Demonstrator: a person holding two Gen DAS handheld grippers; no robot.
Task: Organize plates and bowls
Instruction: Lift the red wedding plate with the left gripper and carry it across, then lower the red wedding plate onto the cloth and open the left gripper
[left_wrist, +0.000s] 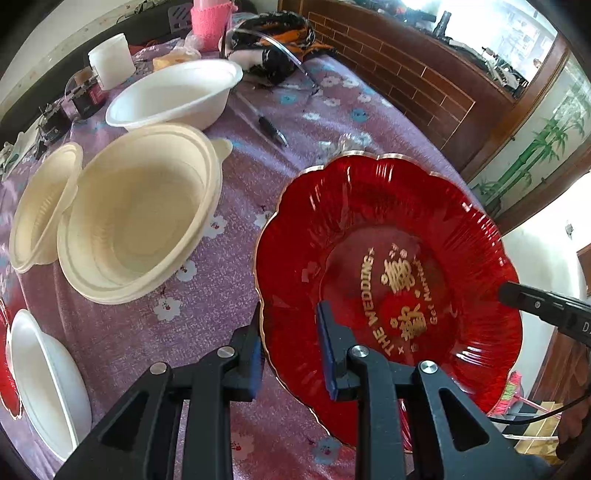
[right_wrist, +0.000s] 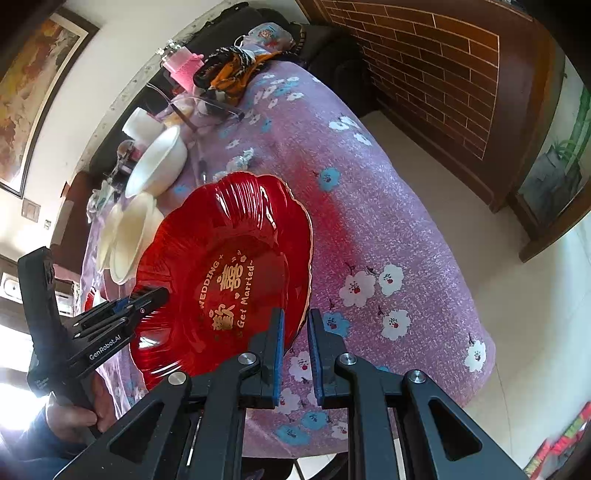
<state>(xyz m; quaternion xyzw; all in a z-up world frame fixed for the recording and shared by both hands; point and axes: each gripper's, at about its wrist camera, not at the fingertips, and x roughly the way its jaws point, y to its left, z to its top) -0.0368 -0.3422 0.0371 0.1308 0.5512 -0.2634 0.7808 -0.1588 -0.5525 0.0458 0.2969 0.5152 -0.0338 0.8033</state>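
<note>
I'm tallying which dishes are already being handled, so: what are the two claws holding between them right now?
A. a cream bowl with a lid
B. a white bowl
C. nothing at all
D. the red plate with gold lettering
D: the left claw and the right claw each grip an opposite rim of the red plate, which hangs tilted over the purple tablecloth.

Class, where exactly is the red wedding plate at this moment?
The red plate sits tilted over the purple flowered tablecloth, right of the cream bowls in the left wrist view, its opposite rims gripped by the left claw and the right claw.
</note>
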